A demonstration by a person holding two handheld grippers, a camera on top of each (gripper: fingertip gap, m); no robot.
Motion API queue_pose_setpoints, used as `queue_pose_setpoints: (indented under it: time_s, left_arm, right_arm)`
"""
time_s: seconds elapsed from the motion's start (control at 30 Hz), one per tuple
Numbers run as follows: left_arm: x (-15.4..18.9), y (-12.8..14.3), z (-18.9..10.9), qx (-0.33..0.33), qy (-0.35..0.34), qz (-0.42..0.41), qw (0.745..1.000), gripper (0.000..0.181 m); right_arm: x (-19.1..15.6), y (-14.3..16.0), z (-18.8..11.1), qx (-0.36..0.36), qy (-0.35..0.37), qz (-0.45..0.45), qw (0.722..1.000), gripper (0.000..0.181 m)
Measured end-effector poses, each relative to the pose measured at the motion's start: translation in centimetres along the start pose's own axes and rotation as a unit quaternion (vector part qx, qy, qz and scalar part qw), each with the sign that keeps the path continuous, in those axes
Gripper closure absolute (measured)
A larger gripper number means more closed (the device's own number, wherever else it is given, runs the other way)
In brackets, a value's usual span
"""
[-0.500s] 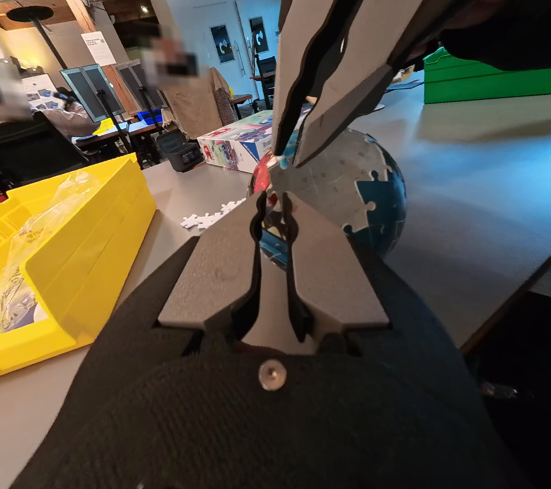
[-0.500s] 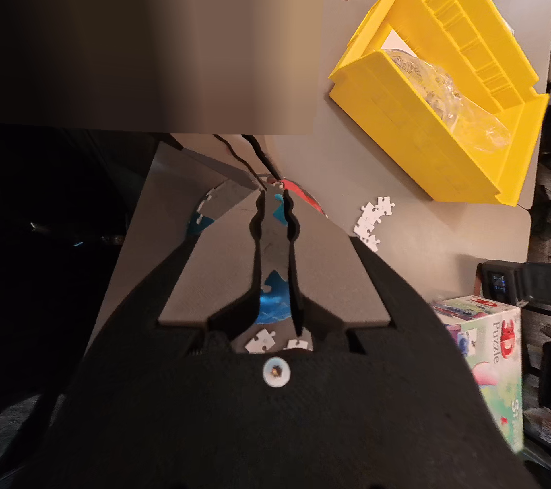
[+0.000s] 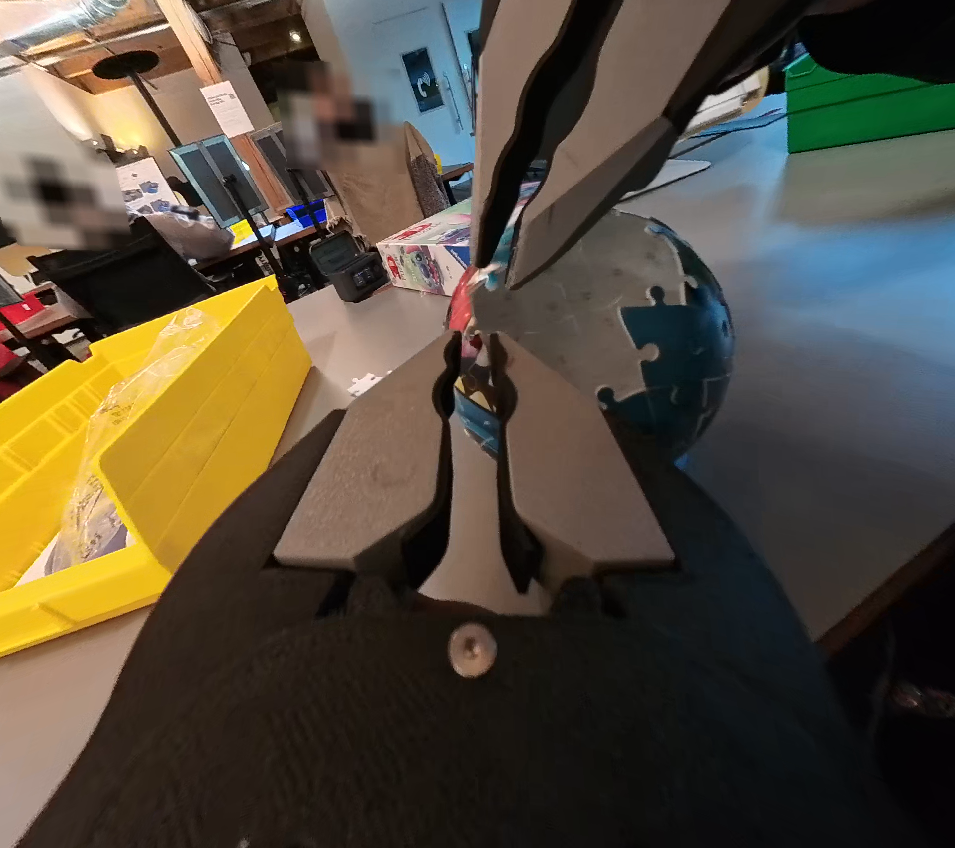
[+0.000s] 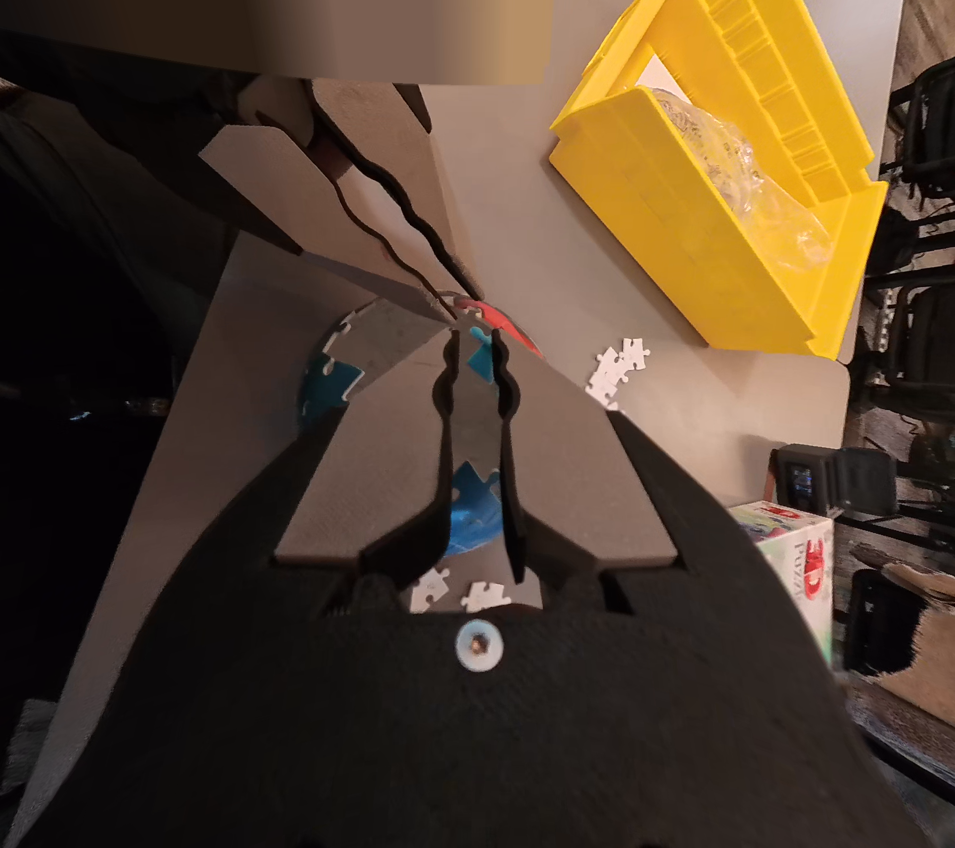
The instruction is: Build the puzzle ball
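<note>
The partly built puzzle ball (image 3: 594,306) lies on the grey table, grey inside and blue outside, with an open rim facing left. It also shows in the right wrist view (image 4: 330,379). My left gripper (image 3: 474,340) reaches the rim from below, its jaws nearly closed on the rim's edge. My right gripper (image 4: 474,335) comes down from above (image 3: 493,278) and is shut on a teal puzzle piece (image 4: 480,355) at the same spot on the rim. The two grippers' tips almost touch.
A yellow bin (image 3: 196,410) holding a clear plastic bag stands to the left. Loose white pieces (image 4: 617,368) lie beside the ball, two more (image 4: 455,590) nearer. A puzzle box (image 3: 429,255), a black device (image 3: 356,270) and a green bin (image 3: 868,110) stand farther off. My left and right fingertips are right by each other.
Both grippers stay at the ball's rim. The left gripper has tilted upward a little, and more of its fingers now show in the right wrist view.
</note>
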State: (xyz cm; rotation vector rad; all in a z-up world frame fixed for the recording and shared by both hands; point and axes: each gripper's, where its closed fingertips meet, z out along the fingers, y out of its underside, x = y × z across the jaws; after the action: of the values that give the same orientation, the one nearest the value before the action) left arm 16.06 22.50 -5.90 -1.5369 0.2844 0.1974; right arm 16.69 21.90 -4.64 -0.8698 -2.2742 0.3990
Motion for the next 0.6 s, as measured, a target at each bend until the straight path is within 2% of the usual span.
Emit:
queue_pose_setpoints:
  time_s: [0.6]
  left_arm:
    - [0.01, -0.07, 0.1, -0.008, -0.041, 0.033, 0.999, 0.178]
  right_arm:
    - [0.27, 0.12, 0.24, -0.017, 0.042, -0.04, 0.998, 0.173]
